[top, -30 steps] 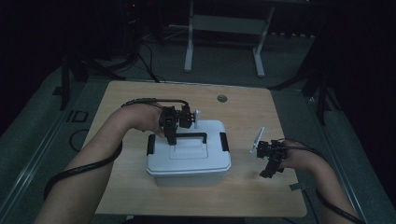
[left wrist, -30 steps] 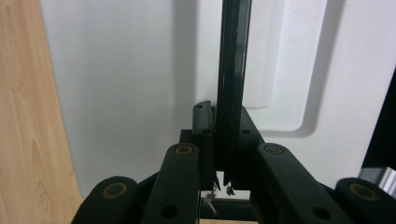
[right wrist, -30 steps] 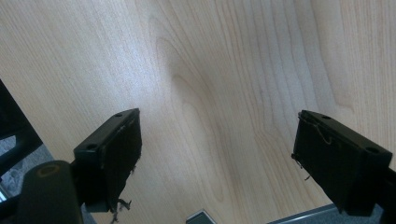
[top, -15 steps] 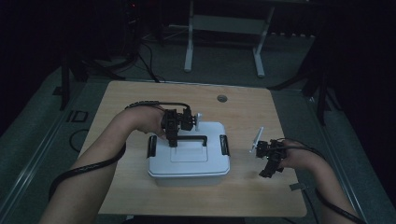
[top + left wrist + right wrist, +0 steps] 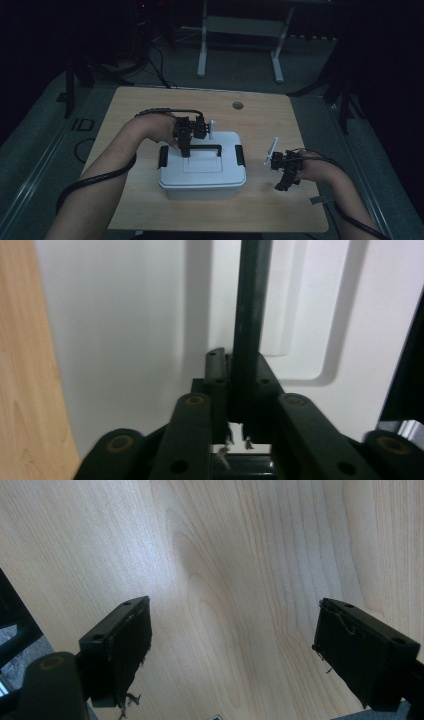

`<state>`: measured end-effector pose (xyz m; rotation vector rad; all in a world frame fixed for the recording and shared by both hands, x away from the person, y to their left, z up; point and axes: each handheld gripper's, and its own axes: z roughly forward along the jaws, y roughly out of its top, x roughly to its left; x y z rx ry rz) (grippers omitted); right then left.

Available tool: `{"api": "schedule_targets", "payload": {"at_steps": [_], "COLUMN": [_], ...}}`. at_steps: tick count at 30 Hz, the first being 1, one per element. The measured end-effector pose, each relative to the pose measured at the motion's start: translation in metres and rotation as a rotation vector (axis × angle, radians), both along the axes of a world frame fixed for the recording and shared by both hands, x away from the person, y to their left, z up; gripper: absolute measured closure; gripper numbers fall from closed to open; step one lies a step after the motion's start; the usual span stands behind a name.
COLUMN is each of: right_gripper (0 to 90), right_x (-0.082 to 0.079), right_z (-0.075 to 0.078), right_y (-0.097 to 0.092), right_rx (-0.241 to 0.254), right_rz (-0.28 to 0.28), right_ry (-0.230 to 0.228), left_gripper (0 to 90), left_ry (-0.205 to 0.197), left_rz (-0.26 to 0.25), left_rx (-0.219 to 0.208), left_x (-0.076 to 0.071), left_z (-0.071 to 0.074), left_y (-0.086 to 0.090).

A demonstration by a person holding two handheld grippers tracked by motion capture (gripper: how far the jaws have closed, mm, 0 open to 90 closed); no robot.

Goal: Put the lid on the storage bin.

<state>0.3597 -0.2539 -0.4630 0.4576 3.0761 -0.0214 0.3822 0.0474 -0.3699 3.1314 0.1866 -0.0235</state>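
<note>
Handle [image 5: 248,315] of the white storage box [image 5: 202,170] sits between the jaws of my left hand-held gripper [image 5: 186,150], a black bar running straight up toward twelve o'clock in the left gripper view. The jaws have just been easing apart, yet the pads look as though they press on the bar from both sides; the contact line itself is lost in shadow, so how firm the hold is I cannot say. The box stands near the middle of the wooden surface [image 5: 135,110], with dark latches at its three and nine o'clock ends. Its front wall is dim in the high view, and the contents are hidden under the lid [image 5: 125,330].

My right hand-held gripper [image 5: 284,175] hangs released at about three o'clock from the box, well apart from it, jaws spread wide over bare wood grain with nothing between them. Its tips blur into the dark in the high view. A pale thin part [image 5: 270,150] rises from it toward twelve; what it is I cannot make out. Both my forearms are cut off at the bottom edge.
</note>
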Motion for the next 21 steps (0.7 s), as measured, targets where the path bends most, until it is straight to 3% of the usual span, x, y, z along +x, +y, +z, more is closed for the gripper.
{"api": "schedule_targets", "payload": {"at_steps": [2, 5, 8, 10, 16, 21], "right_gripper": [14.9, 14.9, 15.0, 15.0, 15.0, 14.9], "right_x": [0.0, 0.001, 0.001, 0.001, 0.001, 0.001], "right_z": [0.001, 0.002, 0.002, 0.002, 0.002, 0.001], "right_y": [0.001, 0.001, 0.001, 0.001, 0.002, 0.002], "right_rx": [0.002, 0.002, 0.003, 0.002, 0.008, 0.005], "right_rz": [0.003, 0.004, 0.003, 0.003, 0.005, 0.004], "right_ry": [-0.002, -0.005, -0.007, -0.006, -0.005, -0.005], "left_gripper": [58.3, 35.4, 16.9, 14.7, 1.5, 1.4], "left_ry": [0.002, -0.032, -0.042, -0.061, -0.046, -0.05], "left_rz": [0.027, 0.06, 0.053, 0.047, 0.061, 0.092], "left_rx": [-0.015, -0.036, -0.028, -0.028, -0.077, -0.105], "left_x": [0.002, 0.002, -0.001, -0.002, -0.005, -0.008], "left_z": [0.001, 0.002, 0.002, 0.003, 0.003, 0.001], "left_y": [0.002, 0.007, 0.013, 0.017, 0.032, 0.051]}}
